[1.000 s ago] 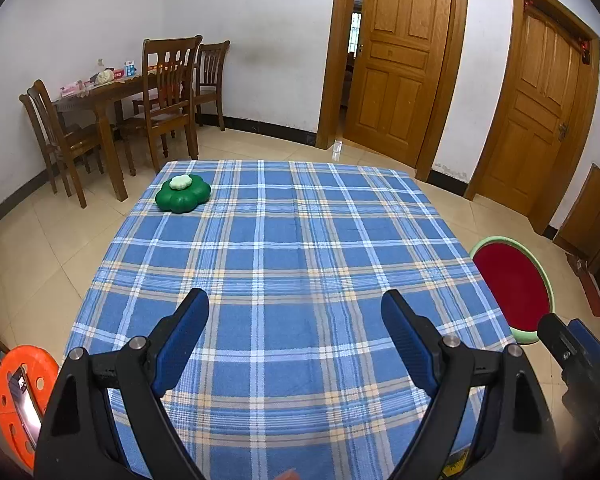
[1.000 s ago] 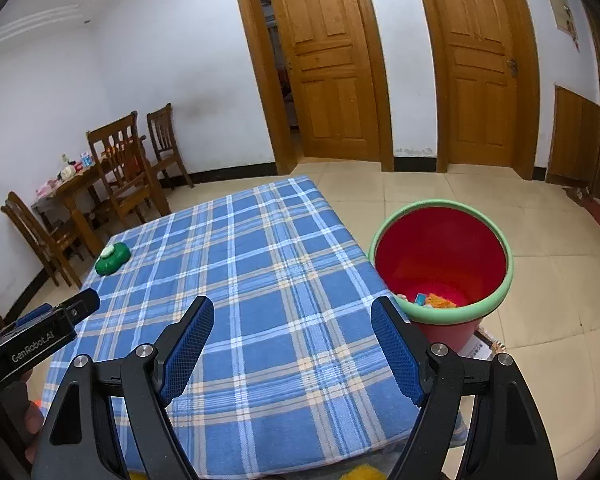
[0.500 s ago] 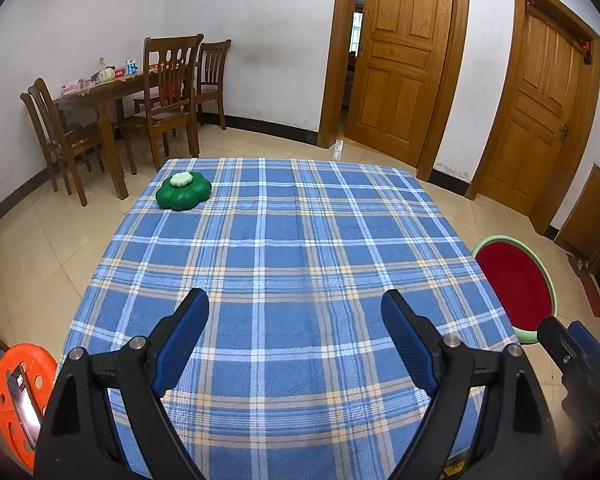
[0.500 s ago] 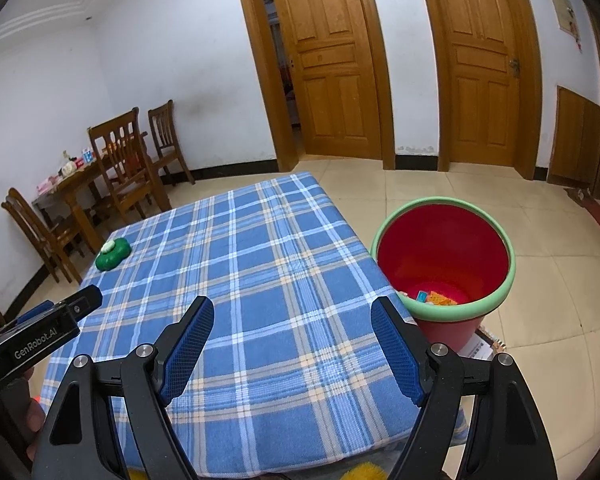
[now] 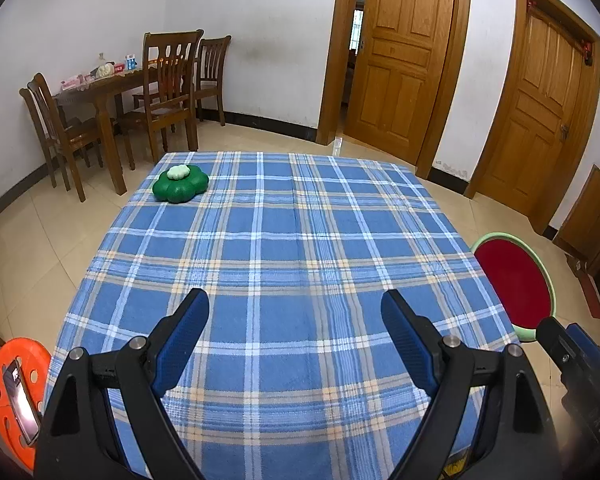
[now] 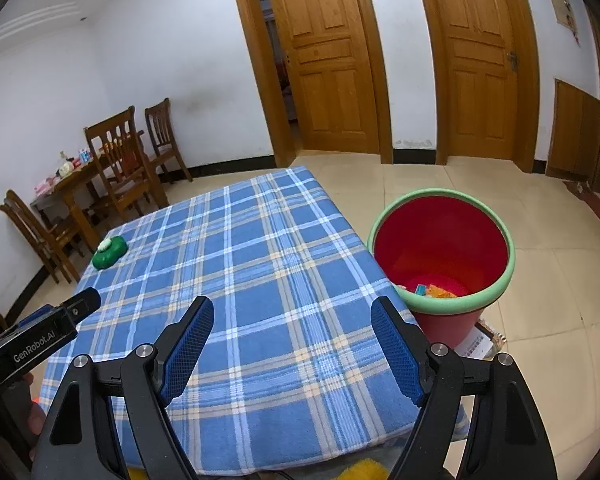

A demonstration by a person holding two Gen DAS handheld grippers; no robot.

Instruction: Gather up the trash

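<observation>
Tabletop clear of trash except a green ornament at the corner farthest from the bin. Trash lies inside the bin. Left gripper and right gripper gape wide, empty. Collection appears essentially done.

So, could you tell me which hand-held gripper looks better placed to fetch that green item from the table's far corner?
Probably the left hand-held gripper: the green item lies toward its side, while the right hand-held gripper is nearer the red bin.

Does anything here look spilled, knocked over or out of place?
Nothing stands out. The red bin stands upright beside the table, scraps inside it, and only a green flower-shaped object sits on the cloth's far corner.
</observation>
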